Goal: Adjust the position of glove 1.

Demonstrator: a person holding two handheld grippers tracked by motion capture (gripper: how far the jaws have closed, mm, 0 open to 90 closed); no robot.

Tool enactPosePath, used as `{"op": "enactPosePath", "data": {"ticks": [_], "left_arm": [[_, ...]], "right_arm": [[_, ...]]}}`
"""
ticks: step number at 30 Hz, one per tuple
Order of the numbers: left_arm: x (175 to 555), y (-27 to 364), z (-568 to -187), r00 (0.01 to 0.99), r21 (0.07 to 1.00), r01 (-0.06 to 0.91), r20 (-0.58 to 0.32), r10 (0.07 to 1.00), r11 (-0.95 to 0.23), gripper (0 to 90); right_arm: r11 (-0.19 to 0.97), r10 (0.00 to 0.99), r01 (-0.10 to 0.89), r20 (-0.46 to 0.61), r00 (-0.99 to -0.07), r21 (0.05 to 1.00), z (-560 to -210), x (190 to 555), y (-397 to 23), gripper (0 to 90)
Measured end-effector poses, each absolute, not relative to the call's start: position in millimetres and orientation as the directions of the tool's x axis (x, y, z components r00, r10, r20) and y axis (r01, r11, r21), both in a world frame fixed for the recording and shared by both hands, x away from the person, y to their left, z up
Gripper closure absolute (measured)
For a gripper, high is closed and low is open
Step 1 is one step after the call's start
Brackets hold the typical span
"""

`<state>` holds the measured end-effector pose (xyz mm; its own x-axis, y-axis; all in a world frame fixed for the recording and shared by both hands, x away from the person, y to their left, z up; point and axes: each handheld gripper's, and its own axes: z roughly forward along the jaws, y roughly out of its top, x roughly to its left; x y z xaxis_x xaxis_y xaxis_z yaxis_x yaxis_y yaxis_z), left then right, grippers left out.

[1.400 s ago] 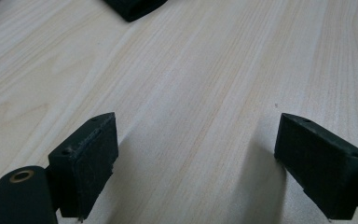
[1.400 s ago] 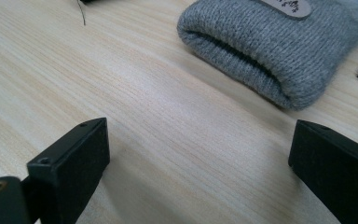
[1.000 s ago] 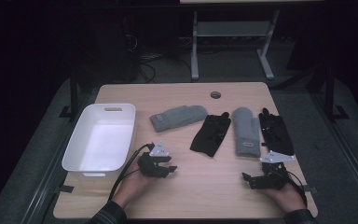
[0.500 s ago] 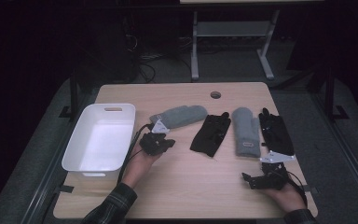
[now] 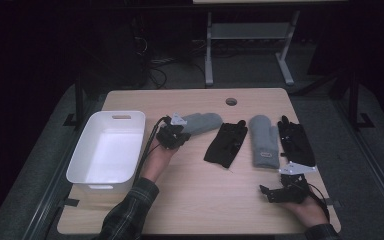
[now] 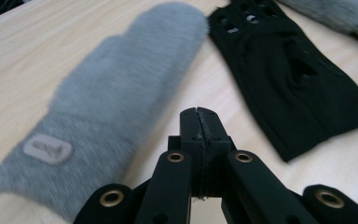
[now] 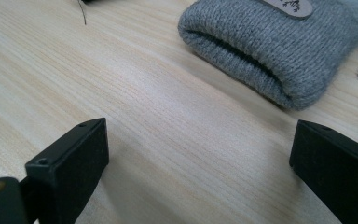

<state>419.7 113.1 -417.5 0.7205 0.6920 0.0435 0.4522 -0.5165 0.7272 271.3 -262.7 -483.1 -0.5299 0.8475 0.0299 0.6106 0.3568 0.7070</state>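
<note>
left gripper (image 5: 176,134) now shut, empty, beside grey mitten (image 5: 201,122)

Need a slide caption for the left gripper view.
Left gripper, fingers shut and empty, above the table beside a grey mitten and a black glove.

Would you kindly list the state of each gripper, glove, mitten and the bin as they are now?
left gripper: jaws shut, nothing between them, above the table by the left grey mitten.
right gripper: jaws open, nothing between them.
left grey knit mitten: lying flat.
right grey knit mitten: lying flat.
left black fingerless glove: lying flat.
right black glove: lying flat.
white plastic bin: upright, empty.
</note>
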Motion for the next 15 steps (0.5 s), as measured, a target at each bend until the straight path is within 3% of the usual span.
{"op": "enactPosePath", "data": {"ticks": [15], "left_arm": [[474.8, 101.7, -438.0, 0.635, 0.664, 0.522, 0.116, 0.763, -0.536, 89.4]], "right_arm": [[0.357, 0.847, 0.61, 0.03, -0.53, 0.707, -483.1, 271.3, -262.8, 4.3]]}}
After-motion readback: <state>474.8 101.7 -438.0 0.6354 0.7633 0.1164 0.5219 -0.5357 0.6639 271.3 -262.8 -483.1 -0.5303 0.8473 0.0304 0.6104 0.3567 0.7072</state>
